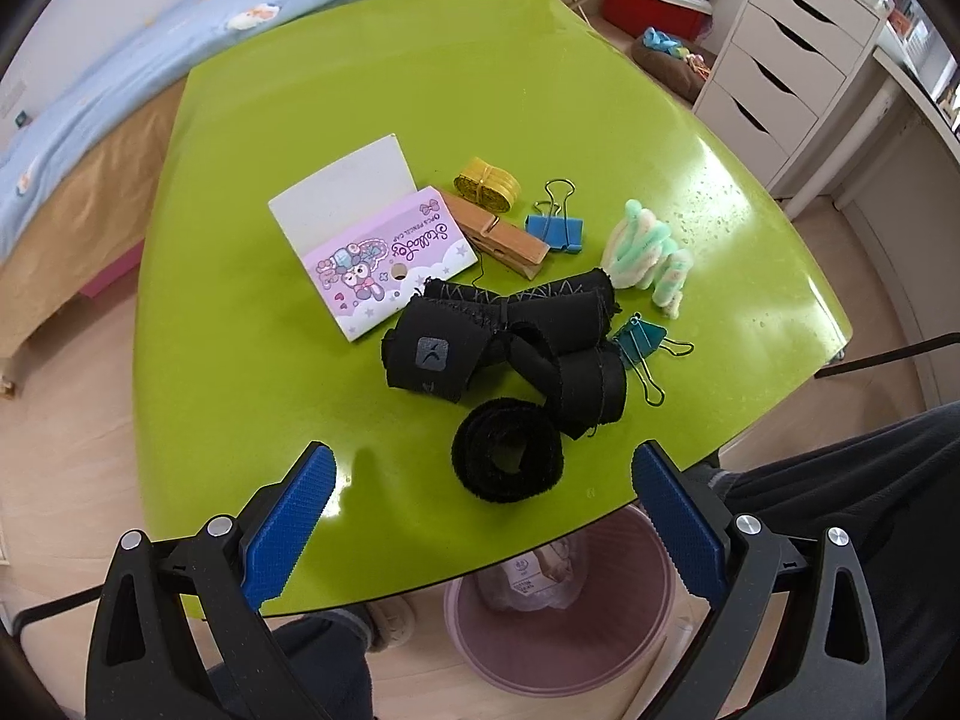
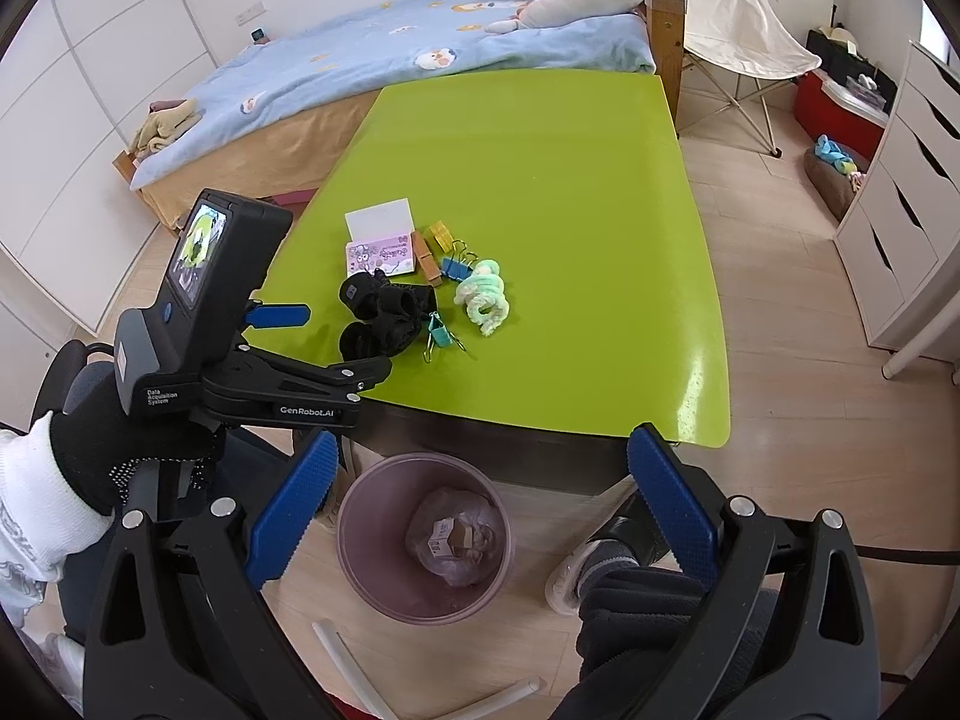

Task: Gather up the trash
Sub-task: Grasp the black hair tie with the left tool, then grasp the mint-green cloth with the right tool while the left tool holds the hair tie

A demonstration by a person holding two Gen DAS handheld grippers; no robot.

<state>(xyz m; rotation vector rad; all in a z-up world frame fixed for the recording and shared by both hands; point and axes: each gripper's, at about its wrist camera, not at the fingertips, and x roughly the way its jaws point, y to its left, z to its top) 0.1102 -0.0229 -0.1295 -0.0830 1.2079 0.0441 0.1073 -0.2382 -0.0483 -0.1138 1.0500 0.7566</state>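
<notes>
The green table (image 1: 420,120) is viewed closely from its near edge; the right wrist view is set farther back, above the shared bin (image 2: 423,546).

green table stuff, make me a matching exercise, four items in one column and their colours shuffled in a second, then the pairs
Items:
1. binder clip beside the wooden clothespin
2. fabric straps
3. ribbon roll
4. bin on the floor

Colours:
A. yellow
B. pink
C. blue
D. black

Pairs: 1-C, 2-D, 3-A, 4-B
</notes>
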